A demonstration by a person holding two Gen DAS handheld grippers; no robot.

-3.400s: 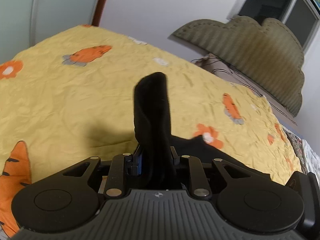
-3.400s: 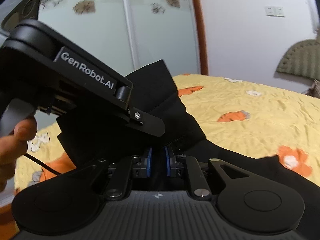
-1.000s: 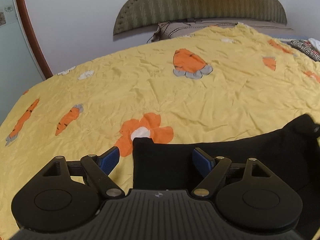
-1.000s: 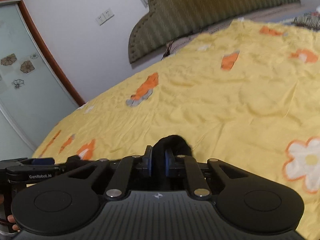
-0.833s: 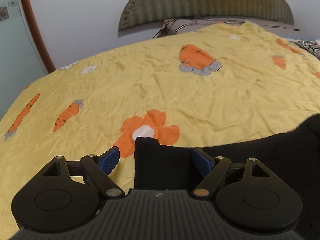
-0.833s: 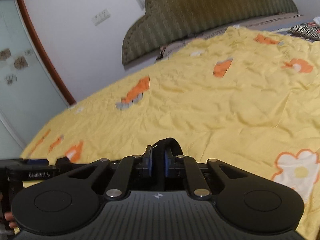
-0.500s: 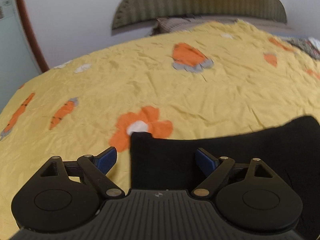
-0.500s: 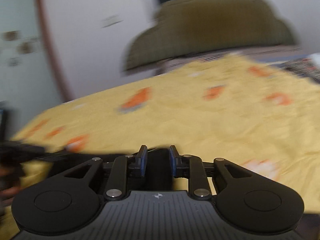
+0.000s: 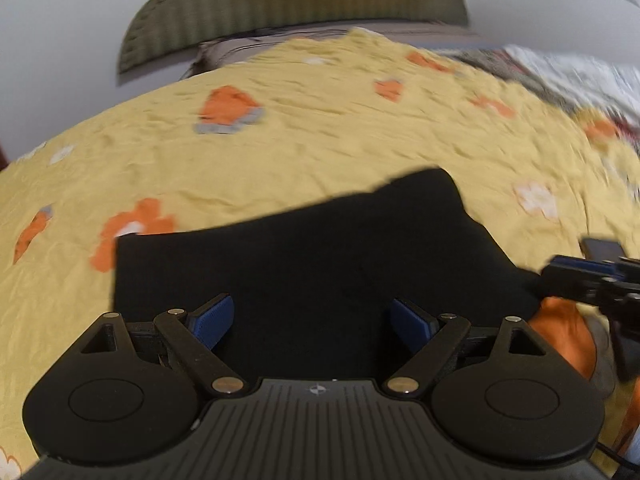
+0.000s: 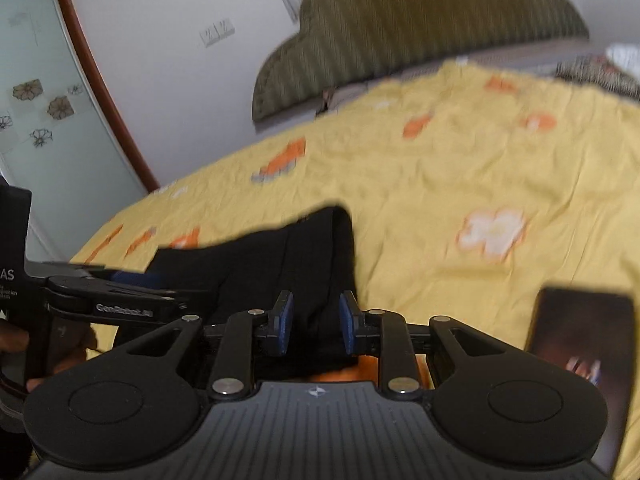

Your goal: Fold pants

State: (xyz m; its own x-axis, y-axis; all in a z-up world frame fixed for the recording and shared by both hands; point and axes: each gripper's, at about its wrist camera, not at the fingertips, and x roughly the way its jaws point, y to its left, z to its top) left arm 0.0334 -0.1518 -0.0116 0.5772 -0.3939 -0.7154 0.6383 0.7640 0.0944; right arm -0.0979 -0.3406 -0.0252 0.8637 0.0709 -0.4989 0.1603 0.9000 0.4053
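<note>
The folded black cloth pants (image 9: 304,256) lie flat on the yellow bed sheet with orange flowers (image 9: 320,140). The left gripper (image 9: 312,318) fingers stand wide apart. The right gripper (image 10: 314,322) fingers are a little apart, squeezing nothing.

White wall (image 10: 168,40), olive headboard (image 10: 420,28) — frosted sliding door (image 10: 44,120) (flower-patterned).

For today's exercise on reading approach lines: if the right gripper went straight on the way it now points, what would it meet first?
Most likely the black pants: the right gripper, fingers slightly apart, points down at the folded cloth lying on the yellow bedspread. Depth is blurred.
</note>
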